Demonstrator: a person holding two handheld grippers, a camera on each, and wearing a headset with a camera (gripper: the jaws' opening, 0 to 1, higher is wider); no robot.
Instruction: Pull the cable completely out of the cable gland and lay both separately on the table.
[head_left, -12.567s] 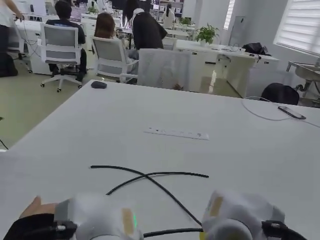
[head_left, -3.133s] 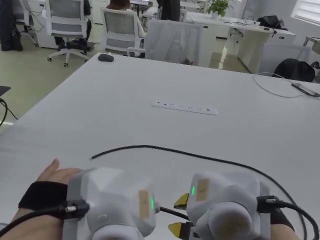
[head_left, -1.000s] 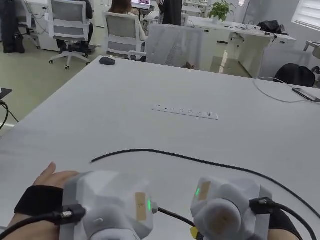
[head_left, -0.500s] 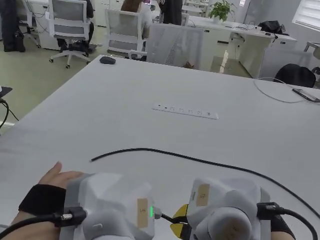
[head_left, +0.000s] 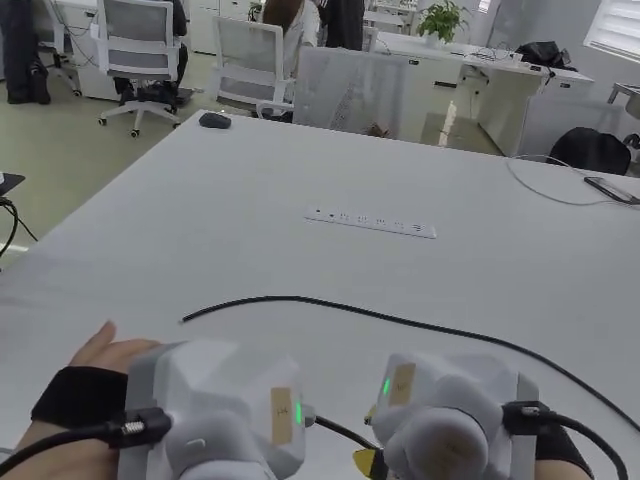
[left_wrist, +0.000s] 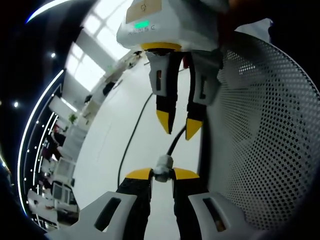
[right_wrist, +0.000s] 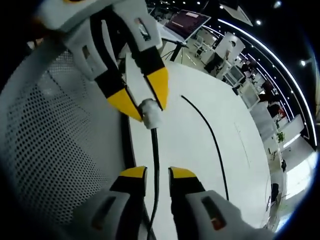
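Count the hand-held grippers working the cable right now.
2. The left hand-held gripper grips the cable gland; the right hand-held gripper faces it, jaws open around the black cable. None looks hidden.

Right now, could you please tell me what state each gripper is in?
Left gripper: shut on the cable gland.
Right gripper: slightly open, jaws either side of the cable, not clamping.

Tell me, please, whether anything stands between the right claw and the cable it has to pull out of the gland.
Nothing visible does. The cable runs between the right claw's jaws, which stand slightly apart on either side of it. From there it leads straight into the cable gland, which is clamped in the left claw.
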